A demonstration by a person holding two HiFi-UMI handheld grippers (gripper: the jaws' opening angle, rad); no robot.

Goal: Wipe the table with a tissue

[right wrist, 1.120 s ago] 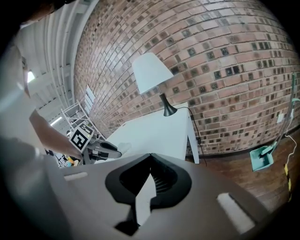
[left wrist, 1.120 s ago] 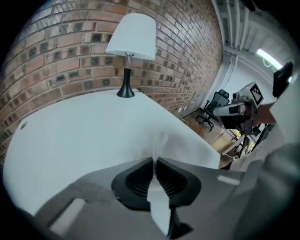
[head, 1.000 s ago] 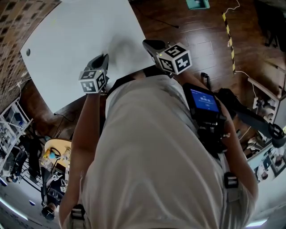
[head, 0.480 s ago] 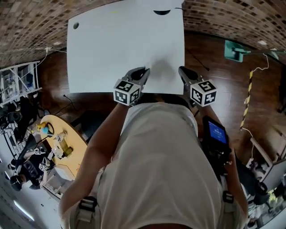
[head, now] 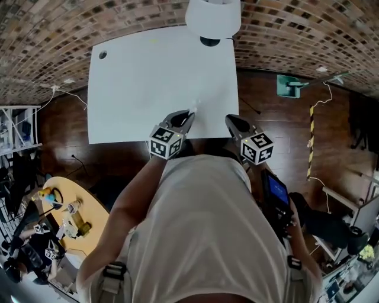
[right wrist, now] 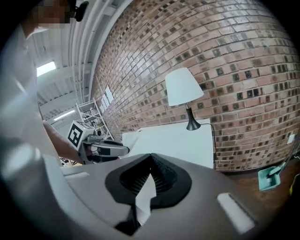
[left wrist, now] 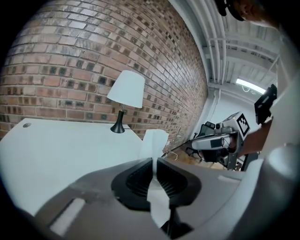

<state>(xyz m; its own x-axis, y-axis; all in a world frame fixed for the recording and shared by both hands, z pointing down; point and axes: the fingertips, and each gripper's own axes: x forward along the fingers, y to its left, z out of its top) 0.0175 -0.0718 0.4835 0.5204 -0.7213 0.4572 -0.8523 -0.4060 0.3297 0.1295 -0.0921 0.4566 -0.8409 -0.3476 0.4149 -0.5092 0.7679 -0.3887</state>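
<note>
The left gripper view shows what the head view barely does: the left gripper's (left wrist: 153, 161) fingers pinch a tissue (left wrist: 154, 140), and its white fold stands up past their tips, off the surface. The right gripper view shows the right gripper's (right wrist: 150, 157) fingers pressed together at the tips. In the head view both hang over the worktop's (head: 148, 77) near edge, the right one at its corner beside the floor (head: 272, 118). A lamp (head: 213, 18) stands at the far edge.
</note>
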